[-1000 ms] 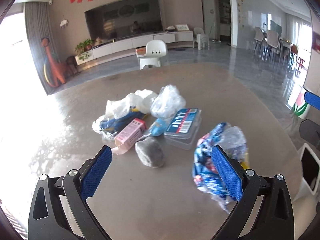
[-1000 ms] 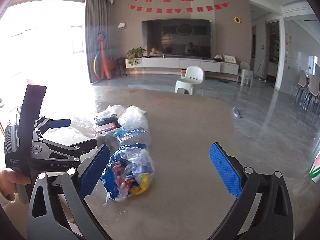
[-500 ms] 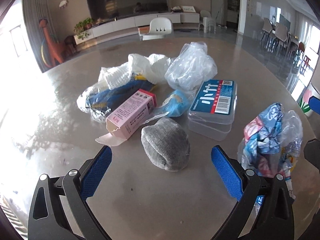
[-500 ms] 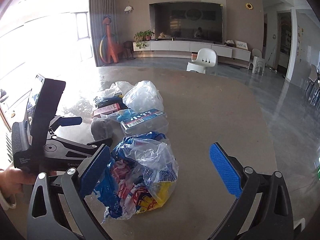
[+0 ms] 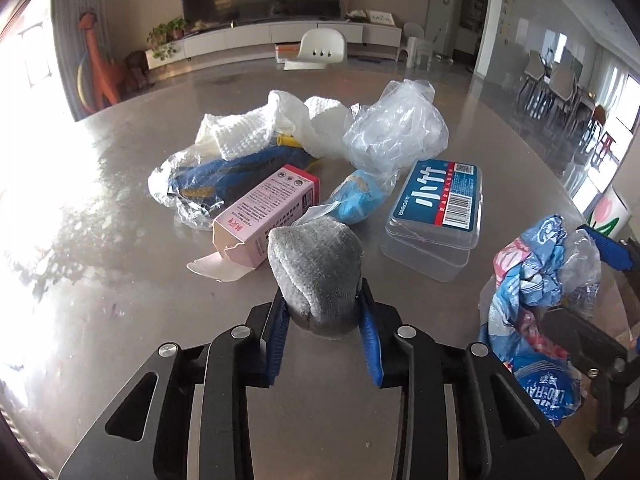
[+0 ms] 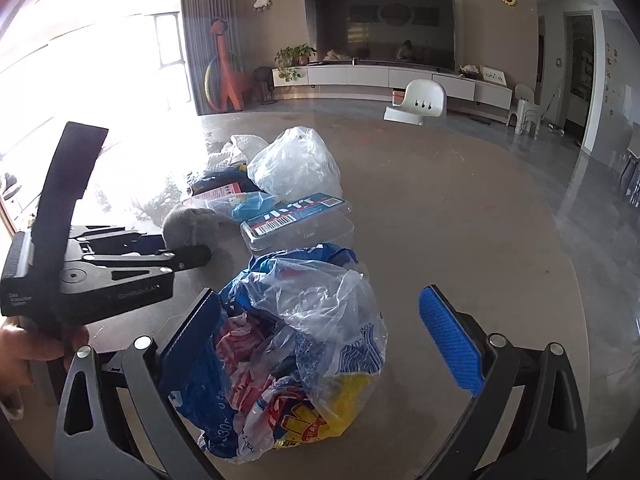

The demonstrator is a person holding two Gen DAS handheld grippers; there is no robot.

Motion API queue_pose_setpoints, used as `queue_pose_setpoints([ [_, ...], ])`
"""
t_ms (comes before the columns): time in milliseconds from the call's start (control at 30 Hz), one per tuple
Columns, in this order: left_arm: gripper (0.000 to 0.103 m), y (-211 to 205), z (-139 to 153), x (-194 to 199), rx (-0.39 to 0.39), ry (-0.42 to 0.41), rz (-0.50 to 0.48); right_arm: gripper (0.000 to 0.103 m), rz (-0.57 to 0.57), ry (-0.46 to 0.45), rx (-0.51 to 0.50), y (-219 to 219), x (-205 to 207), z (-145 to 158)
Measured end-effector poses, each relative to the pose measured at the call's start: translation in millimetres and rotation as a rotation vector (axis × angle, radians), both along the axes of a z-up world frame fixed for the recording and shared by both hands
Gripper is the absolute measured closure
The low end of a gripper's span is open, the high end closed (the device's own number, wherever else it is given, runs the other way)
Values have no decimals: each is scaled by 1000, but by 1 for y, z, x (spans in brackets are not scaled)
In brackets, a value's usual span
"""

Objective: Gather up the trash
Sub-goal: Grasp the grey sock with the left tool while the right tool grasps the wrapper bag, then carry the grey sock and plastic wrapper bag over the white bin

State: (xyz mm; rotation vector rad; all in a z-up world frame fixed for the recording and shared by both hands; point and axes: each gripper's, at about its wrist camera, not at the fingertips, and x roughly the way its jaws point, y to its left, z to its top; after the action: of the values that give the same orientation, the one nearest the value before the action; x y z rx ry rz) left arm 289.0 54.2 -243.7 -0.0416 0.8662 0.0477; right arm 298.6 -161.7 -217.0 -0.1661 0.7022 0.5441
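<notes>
My left gripper (image 5: 323,326) is shut on a grey rolled sock (image 5: 316,268) near the table's front; the sock also shows in the right wrist view (image 6: 190,224). Behind it lie a pink carton (image 5: 266,216), a blue wrapper (image 5: 356,200), a clear lidded box with a blue label (image 5: 436,216), a crumpled clear bag (image 5: 396,128), white cloth (image 5: 260,124) and a dark blue packet in plastic (image 5: 208,180). My right gripper (image 6: 320,344) is open around a bundle of colourful plastic bags (image 6: 296,352), its jaws on either side of it.
The trash sits on a round grey table (image 5: 120,280). A white chair (image 5: 322,46) stands beyond the far edge. The left gripper's body (image 6: 92,272) lies close to the left of the right gripper. Dining chairs (image 5: 560,80) stand far right.
My left gripper moved forward and closed on the grey sock. My right gripper moved forward so the bag bundle now sits between its open jaws.
</notes>
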Motion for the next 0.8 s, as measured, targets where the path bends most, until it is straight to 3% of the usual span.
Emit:
queue_pose_setpoints([
  [67, 71, 0, 6, -5, 3, -13, 2, 15, 11, 11, 11, 0, 1, -1],
  [100, 71, -1, 9, -8, 5, -17, 1, 38, 14, 30, 7, 0, 3, -2],
  [200, 71, -5, 19, -15, 10, -35, 1, 53, 24, 72, 20, -3, 6, 0],
  [367, 71, -19, 44, -31, 44, -86, -16, 58, 13, 53, 55, -15, -4, 25],
  [567, 71, -42, 80, -51, 27, -140, -52, 59, -5, -33, 88, -42, -33, 69],
  [800, 71, -98, 121, -66, 34, -196, -163, 59, -97, -126, 89, -95, -73, 109],
])
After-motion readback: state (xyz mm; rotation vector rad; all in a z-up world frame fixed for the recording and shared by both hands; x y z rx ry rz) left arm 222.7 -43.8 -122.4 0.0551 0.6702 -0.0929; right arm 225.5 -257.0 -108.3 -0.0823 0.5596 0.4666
